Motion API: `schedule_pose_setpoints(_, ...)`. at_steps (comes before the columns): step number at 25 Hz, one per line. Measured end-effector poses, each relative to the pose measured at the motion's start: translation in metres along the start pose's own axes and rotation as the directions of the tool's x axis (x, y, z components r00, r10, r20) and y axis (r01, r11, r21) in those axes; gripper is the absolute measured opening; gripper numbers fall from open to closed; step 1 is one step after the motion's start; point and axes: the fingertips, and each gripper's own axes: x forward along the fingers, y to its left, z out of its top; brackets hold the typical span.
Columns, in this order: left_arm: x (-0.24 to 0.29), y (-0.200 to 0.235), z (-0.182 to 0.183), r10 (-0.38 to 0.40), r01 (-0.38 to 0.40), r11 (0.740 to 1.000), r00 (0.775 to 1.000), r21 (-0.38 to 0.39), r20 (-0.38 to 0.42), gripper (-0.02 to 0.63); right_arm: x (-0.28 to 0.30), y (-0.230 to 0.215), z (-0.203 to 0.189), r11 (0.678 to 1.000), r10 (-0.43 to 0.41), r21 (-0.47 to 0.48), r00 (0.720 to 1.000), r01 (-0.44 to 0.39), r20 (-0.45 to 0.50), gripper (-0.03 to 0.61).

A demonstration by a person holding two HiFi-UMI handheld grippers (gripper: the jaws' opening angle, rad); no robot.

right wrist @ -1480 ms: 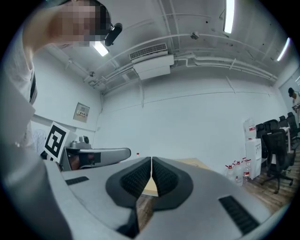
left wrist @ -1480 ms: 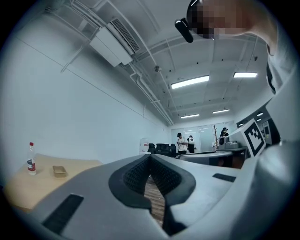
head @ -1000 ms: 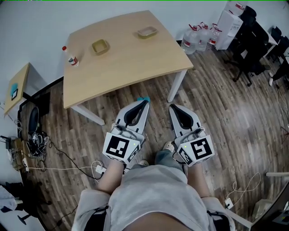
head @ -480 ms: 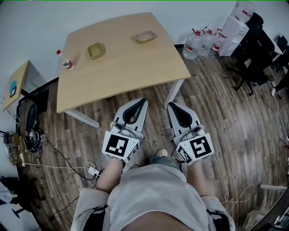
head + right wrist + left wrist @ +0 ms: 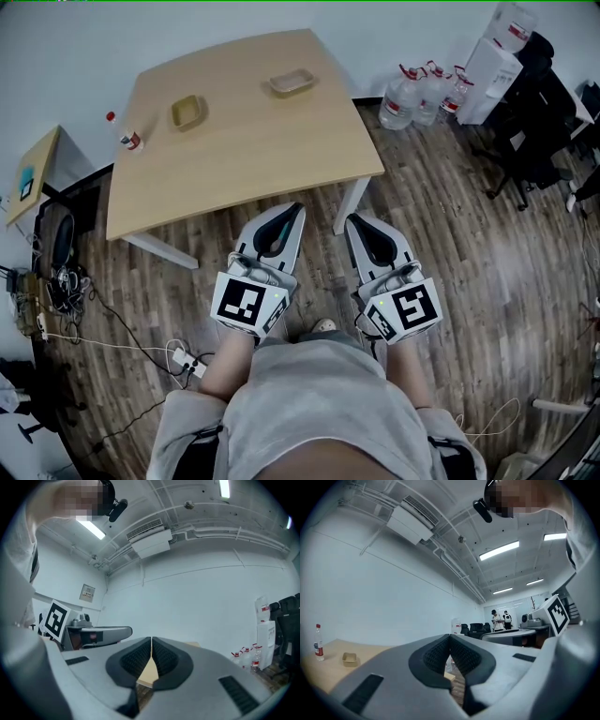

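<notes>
A person stands on a plank floor with the left gripper and right gripper held low, side by side. Each pair of ribbed fingers is pressed together with nothing between them. Just ahead, a pale wooden bench carries a squarish tray and an oblong tray, well apart, plus a small clear bottle with a red cap near its left edge. The shallow tan trays look light and stiff, best pinched at a rim. The bottle looks smooth, perhaps slippery, best taken round its body.
</notes>
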Motion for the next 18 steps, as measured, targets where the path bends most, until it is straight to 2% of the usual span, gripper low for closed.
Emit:
schedule_pose_setpoints(8, 0.022, -0.016, -0.008, 0.022, -0.022, 1.000, 1.000, 0.006, -0.018, 0.015, -0.006, -0.027, -0.007, 0.999, 0.029, 0.018, 1.000, -0.029, -0.007, 0.015)
schedule_pose_setpoints(18, 0.047, 0.002, -0.014, 0.027, -0.027, 1.000, 0.999, 0.009, -0.031, 0.015, 0.016, -0.047, -0.012, 0.999, 0.024, 0.030, 1.000, -0.024, -0.008, 0.015)
